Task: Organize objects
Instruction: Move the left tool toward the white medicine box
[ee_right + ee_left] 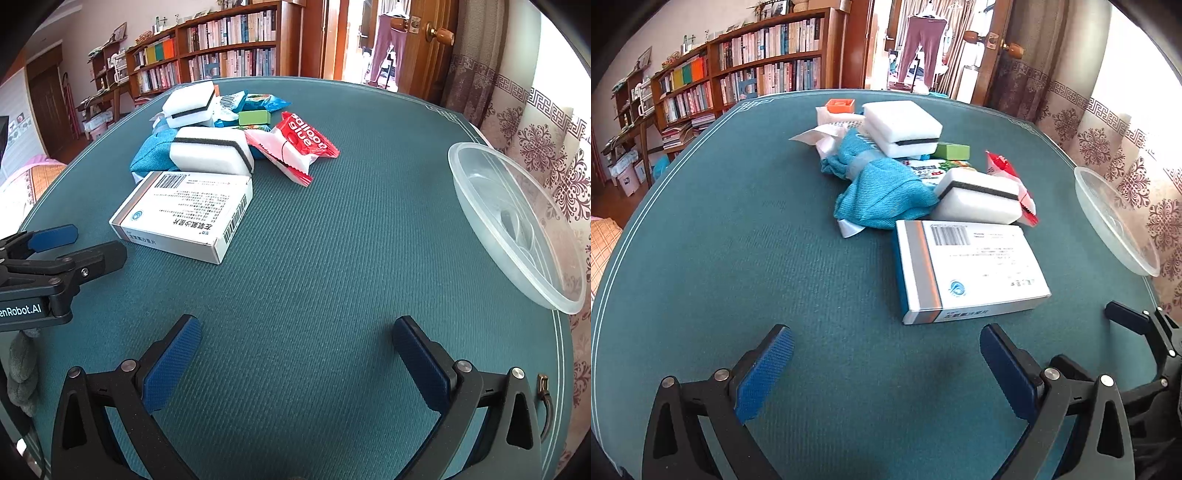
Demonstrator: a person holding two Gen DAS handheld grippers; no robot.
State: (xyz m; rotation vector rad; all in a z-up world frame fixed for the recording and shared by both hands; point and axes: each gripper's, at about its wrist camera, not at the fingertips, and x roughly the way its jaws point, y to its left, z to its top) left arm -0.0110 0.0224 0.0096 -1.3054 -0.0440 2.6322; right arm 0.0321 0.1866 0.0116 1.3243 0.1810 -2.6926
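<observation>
Left wrist view: left gripper (pixel 886 365) spread wide, holding nothing, over the green table (pixel 738 258). Medicine box (pixel 967 269) lies just ahead, slightly right of its fingers. Behind the box sits a white sponge (pixel 979 199) touching the blue cloth (pixel 882 195); second sponge (pixel 905 127) farther back. Clear bowl (pixel 1115 218) far right at table edge.

Right wrist view: right gripper (pixel 297 363) also wide, empty. Box (pixel 184 214) ahead-left, red packet (pixel 295 146) ahead, bowl (pixel 517 225) ahead-right.

Wooden bookshelves (pixel 764 62) line the wall; patterned curtains (pixel 535 122) glow with daylight.
</observation>
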